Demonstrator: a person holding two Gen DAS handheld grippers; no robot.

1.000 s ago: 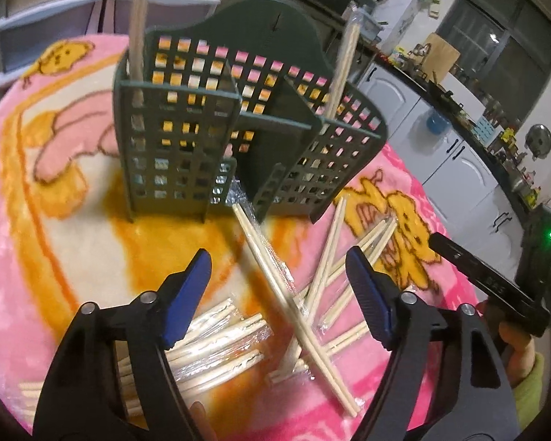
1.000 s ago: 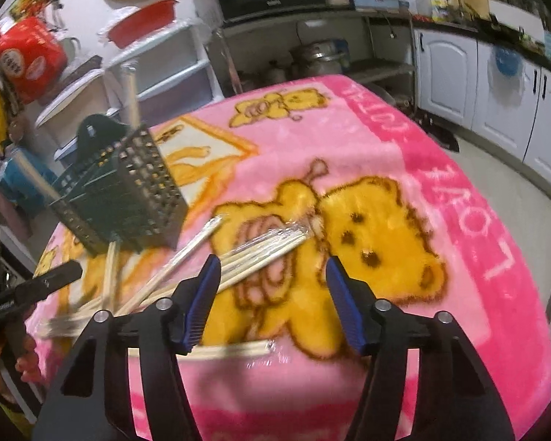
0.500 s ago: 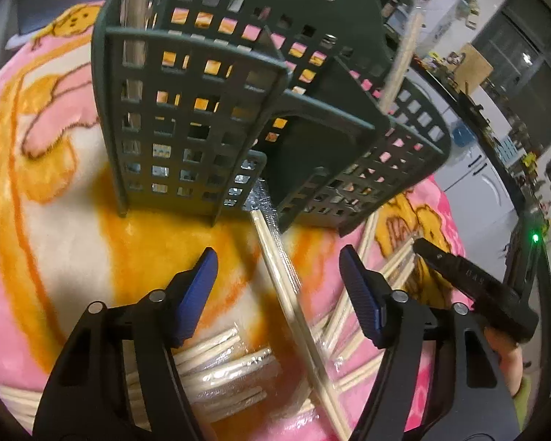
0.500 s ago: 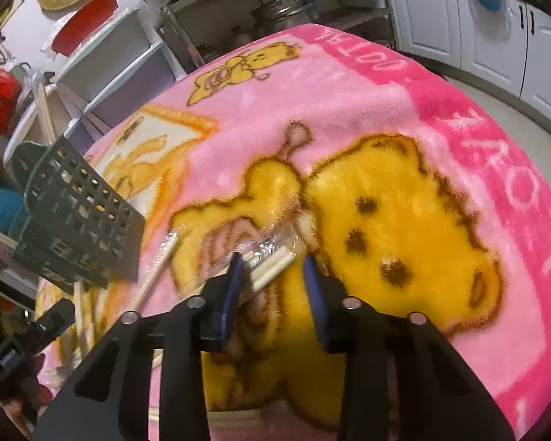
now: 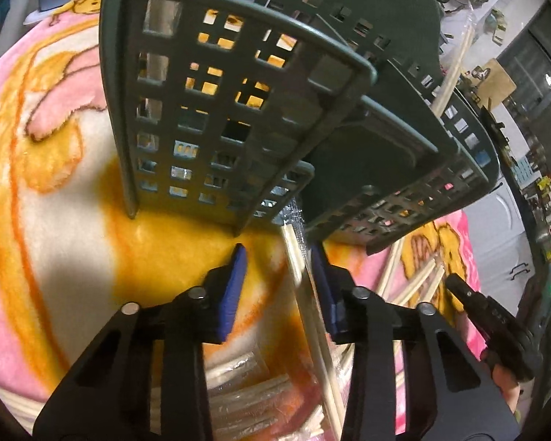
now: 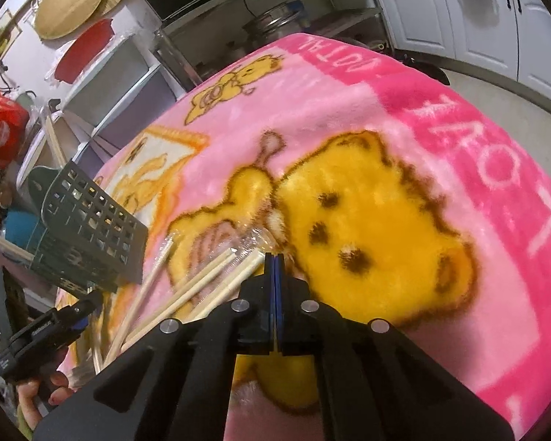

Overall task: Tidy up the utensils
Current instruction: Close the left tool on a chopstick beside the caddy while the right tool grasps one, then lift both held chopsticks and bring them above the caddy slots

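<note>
A dark green slotted utensil holder point(image 5: 246, 117) stands on the pink blanket, with chopsticks upright in its compartments; it also shows in the right wrist view point(image 6: 88, 231). My left gripper point(image 5: 279, 279) is partly closed around a wrapped chopstick pair point(image 5: 305, 294) that lies against the holder's base; the right pad is at the pair, the left pad apart. My right gripper point(image 6: 274, 268) is shut at the wrapper end of a wrapped chopstick pair point(image 6: 220, 283) lying on the blanket; the pinch point is hidden by the pads.
Several more wrapped chopstick pairs point(image 5: 415, 279) lie scattered on the blanket point(image 6: 404, 154) between the grippers. Shelves with a red bowl point(image 6: 80, 55) and white cabinets point(image 6: 440, 11) stand beyond the table edge.
My left gripper moved in close to the holder's base and narrowed around the chopstick pair. My right gripper moved down to the wrapped pair and closed from open to shut.
</note>
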